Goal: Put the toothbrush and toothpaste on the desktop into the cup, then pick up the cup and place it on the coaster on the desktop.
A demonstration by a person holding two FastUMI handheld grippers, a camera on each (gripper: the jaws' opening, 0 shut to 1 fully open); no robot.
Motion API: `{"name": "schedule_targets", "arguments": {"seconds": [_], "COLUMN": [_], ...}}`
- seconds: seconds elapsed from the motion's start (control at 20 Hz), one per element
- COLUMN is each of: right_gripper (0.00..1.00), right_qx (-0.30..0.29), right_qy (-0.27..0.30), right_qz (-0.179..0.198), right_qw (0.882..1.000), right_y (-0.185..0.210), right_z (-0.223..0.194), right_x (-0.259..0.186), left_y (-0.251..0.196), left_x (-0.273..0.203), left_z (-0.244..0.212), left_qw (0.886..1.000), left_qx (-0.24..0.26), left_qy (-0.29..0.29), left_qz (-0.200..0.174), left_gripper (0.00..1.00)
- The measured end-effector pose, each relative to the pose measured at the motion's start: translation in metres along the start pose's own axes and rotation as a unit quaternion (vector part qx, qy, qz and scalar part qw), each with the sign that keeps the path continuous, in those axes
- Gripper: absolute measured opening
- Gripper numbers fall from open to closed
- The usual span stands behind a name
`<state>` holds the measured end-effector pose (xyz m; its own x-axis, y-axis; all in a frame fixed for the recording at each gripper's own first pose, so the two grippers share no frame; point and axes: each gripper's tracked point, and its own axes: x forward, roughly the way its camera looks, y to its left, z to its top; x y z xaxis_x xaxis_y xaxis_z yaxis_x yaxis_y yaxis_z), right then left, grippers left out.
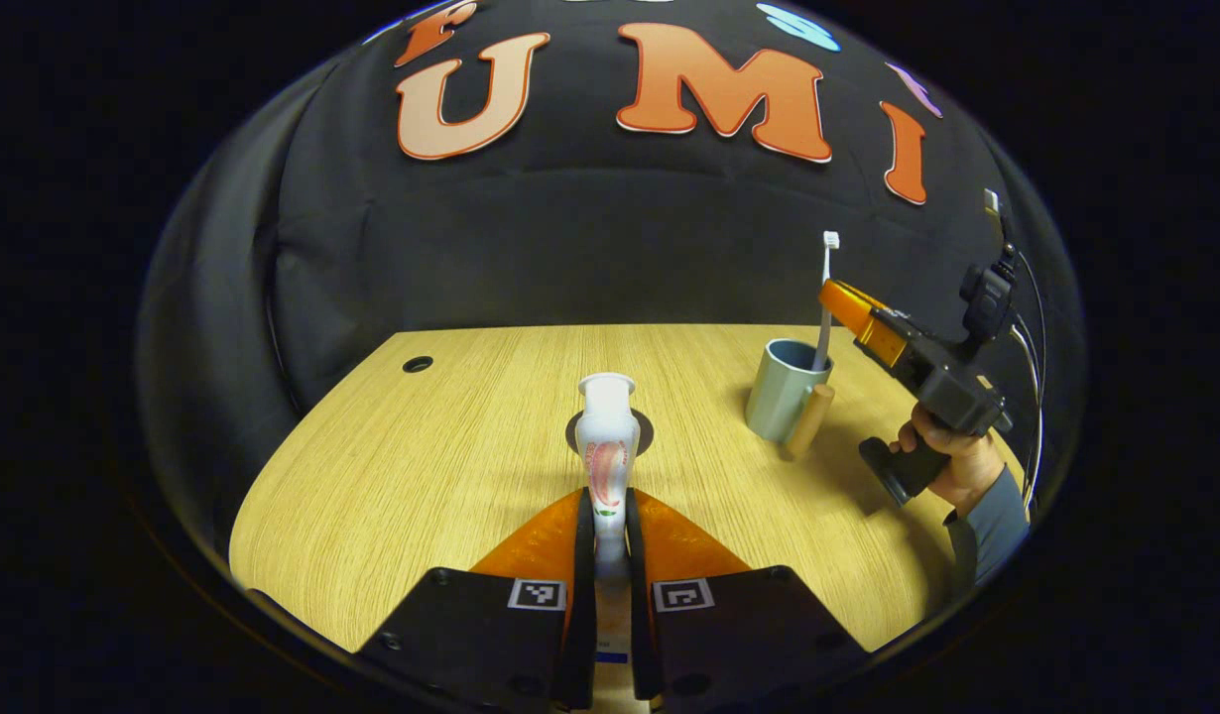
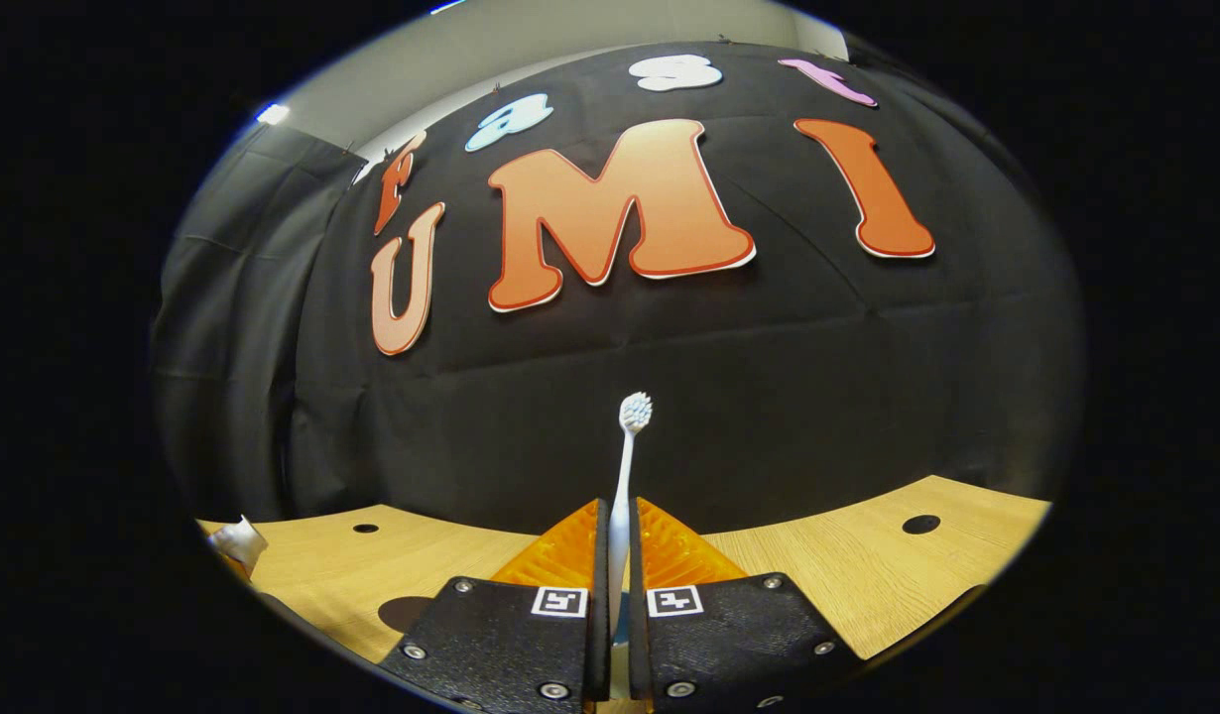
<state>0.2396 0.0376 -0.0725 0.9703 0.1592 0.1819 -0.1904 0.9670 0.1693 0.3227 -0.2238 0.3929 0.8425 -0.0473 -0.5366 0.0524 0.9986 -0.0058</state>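
toothbrush: slim white plastic toothbrush (image 2: 625,476), bristles up, stands nearly upright; in the left gripper view its lower end is inside the cup. Held vertical so it drops straight in, I'd judge.
right claw: (image 2: 615,555) pressed together on the toothbrush handle, not released yet.
toothpaste: white soft tube with red print and a wide white cap (image 1: 606,451), cap pointing away, lifted above the tabletop.
left claw: (image 1: 607,526) pinching the tube at its lower body; looks staged to go in next.
cup: pale blue-grey cup with a light wooden handle (image 1: 781,389), upright on the light wood-grain tabletop (image 1: 372,476); holds the brush end, nothing else visible inside.
coaster: dark round coaster (image 1: 642,428) behind the tube, mostly hidden, bare; cup well apart from it.
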Motion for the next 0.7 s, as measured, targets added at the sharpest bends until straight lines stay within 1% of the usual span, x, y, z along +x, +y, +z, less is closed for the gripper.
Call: {"name": "schedule_targets", "arguments": {"seconds": [0.2,0.3,0.35,0.4,0.45,0.5,0.55,0.6,0.65,0.7], "right_gripper": [0.11,0.14,0.21,0.25,0.35,0.34,0.49,0.54,0.63,0.68], "right_qx": [-0.004,-0.006,-0.003,0.000,0.004,0.006,0.007,0.006,0.005,0.002], "right_qy": [0.039,0.057,0.068,0.079,0.087,0.091,0.091,0.088,0.086,0.083], "right_qz": [0.015,0.024,0.027,0.030,0.033,0.034,0.034,0.035,0.035,0.034], "right_qw": [0.999,0.998,0.997,0.996,0.996,0.995,0.995,0.995,0.996,0.996], "right_y": [0.005,0.008,0.008,0.007,0.007,0.006,0.003,0.001,-0.002,-0.007], "right_z": [-0.013,-0.017,-0.019,-0.022,-0.021,-0.019,-0.015,-0.011,-0.005,0.000], "right_x": [-0.012,-0.017,-0.022,-0.028,-0.034,-0.040,-0.048,-0.054,-0.061,-0.069], "left_y": [-0.010,-0.015,-0.017,-0.020,-0.024,-0.028,-0.034,-0.040,-0.047,-0.054], "left_x": [0.001,0.003,0.004,0.006,0.009,0.013,0.017,0.021,0.020,0.021], "left_z": [0.028,0.042,0.050,0.061,0.076,0.093,0.107,0.121,0.132,0.144], "left_qw": [0.999,0.998,0.998,0.996,0.994,0.991,0.988,0.985,0.981,0.977], "left_qx": [0.000,-0.002,-0.002,-0.004,-0.007,-0.011,-0.013,-0.013,-0.014,-0.016], "left_qy": [-0.036,-0.055,-0.068,-0.084,-0.104,-0.126,-0.150,-0.170,-0.188,-0.207], "left_qz": [-0.010,-0.015,-0.016,-0.020,-0.025,-0.030,-0.035,-0.040,-0.042,-0.047], "left_gripper": [0.18,0.18,0.18,0.18,0.18,0.18,0.18,0.18,0.18,0.18]}}
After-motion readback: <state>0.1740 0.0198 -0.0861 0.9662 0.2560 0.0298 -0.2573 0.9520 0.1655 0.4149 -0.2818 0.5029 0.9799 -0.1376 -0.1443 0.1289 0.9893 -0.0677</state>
